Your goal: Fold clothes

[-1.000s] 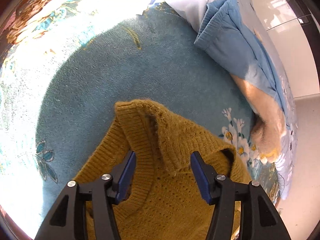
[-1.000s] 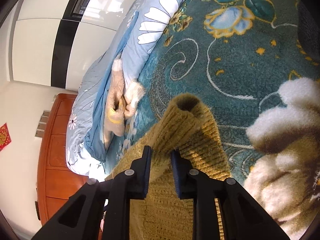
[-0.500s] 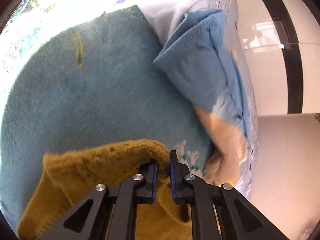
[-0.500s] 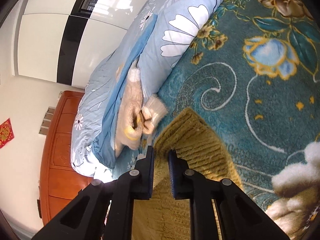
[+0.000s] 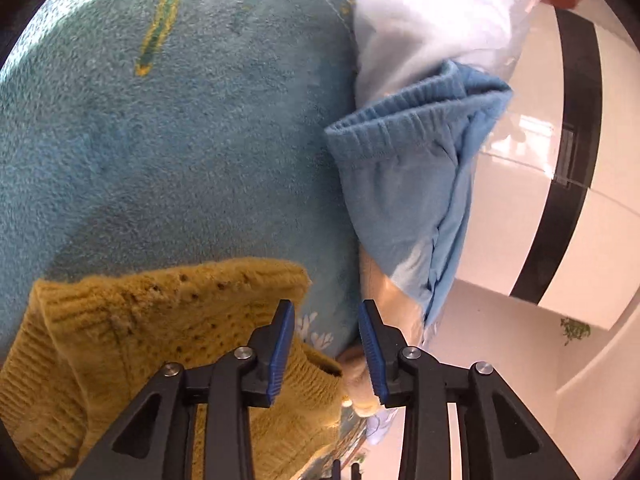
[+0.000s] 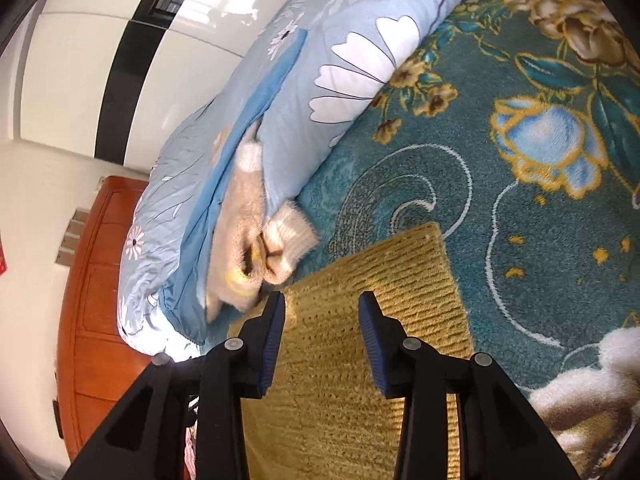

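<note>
Left gripper [image 5: 326, 344] spread, empty, angled down over mustard knit sweater [image 5: 160, 340] below-left on teal blanket [image 5: 180, 140]. Right gripper [image 6: 322, 338] spread too, hovering over sweater's flat folded edge [image 6: 380, 280].

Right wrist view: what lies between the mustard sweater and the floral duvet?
A fluffy cream garment lies between mustard sweater and floral duvet, seen in right wrist view.

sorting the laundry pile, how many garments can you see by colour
mustard yellow: 1, the knit sweater lying on the teal blanket
blue: 1, the blue garment with an elastic band
cream: 1, the fuzzy cream garment tucked by the floral duvet
total: 3 garments; the left claw and right claw are both open
</note>
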A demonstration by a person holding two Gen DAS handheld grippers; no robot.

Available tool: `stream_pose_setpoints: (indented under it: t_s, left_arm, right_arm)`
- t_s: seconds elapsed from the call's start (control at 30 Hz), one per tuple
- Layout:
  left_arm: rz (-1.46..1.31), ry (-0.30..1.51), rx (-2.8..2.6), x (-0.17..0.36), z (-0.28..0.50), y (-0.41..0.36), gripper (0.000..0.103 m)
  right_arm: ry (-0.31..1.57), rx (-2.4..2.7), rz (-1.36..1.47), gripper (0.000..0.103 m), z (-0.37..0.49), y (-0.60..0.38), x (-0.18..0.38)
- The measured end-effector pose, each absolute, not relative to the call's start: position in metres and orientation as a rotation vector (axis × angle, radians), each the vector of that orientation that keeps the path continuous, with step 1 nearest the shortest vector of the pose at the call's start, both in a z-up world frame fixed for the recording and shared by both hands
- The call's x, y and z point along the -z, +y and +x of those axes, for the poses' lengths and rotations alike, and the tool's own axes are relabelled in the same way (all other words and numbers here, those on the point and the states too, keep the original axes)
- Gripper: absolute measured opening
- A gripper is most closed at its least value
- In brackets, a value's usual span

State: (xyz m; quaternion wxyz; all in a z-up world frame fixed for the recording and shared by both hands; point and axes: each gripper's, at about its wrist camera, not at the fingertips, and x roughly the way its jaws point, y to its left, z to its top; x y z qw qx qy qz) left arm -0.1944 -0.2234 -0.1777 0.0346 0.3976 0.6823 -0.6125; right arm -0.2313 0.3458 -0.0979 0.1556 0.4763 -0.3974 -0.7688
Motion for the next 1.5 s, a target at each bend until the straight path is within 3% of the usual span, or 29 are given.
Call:
stream_pose_setpoints:
  t_s: [0.07,0.13,0.17,0.3,0.43,0.63,0.77,0.87,1.1,1.3,1.43,1.5]
  left_arm:
    - [1.318,1.987,2.012,0.153,-0.188,-0.211,0.038]
    - [1.424,1.762,2.15,0.128,-0.173,-0.197,0.054]
    - [1.459,1.628,2.218,0.116,-0.163,-0.191,0.056]
    - [1.512,1.219,2.389,0.085,-0.105,-0.179,0.058]
    - [1.529,1.074,2.364,0.094,-0.028,-0.213,0.059]
    - [1.523,1.027,2.25,0.133,0.047,-0.232,0.059]
    - [1.537,1.101,2.222,0.153,0.076,-0.232,0.059]
    - [1.556,1.233,2.247,0.162,0.087,-0.224,0.059]
    - [1.6,1.2,2.385,0.168,0.089,-0.194,0.059]
    - [1.493,1.329,2.445,0.175,0.1,-0.201,0.057]
    - [1.433,1.389,2.45,0.179,0.107,-0.205,0.045]
    - [1.429,1.361,2.442,0.179,0.108,-0.205,0.033]
  right_arm:
    - [-1.083,2.204,1.34,0.04,-0.212,0.344,0.087]
    - [-0.996,2.223,1.345,0.042,-0.184,0.342,0.077]
    - [-0.951,2.232,1.35,0.043,-0.169,0.342,0.074]
    - [-0.804,2.277,1.394,0.044,-0.099,0.341,0.069]
    - [-0.713,2.32,1.414,0.044,-0.028,0.341,0.07]
    - [-0.822,2.418,1.5,0.044,0.06,0.372,0.095]
    - [-1.039,2.388,1.567,0.044,0.091,0.388,0.122]
    - [-1.132,2.34,1.555,0.044,0.105,0.385,0.131]
    - [-1.216,2.26,1.494,0.044,0.11,0.365,0.14]
    - [-1.398,2.186,1.353,0.044,0.114,0.363,0.157]
    - [-1.442,2.195,1.248,0.044,0.106,0.364,0.16]
    - [-1.459,2.199,1.201,0.031,0.102,0.363,0.16]
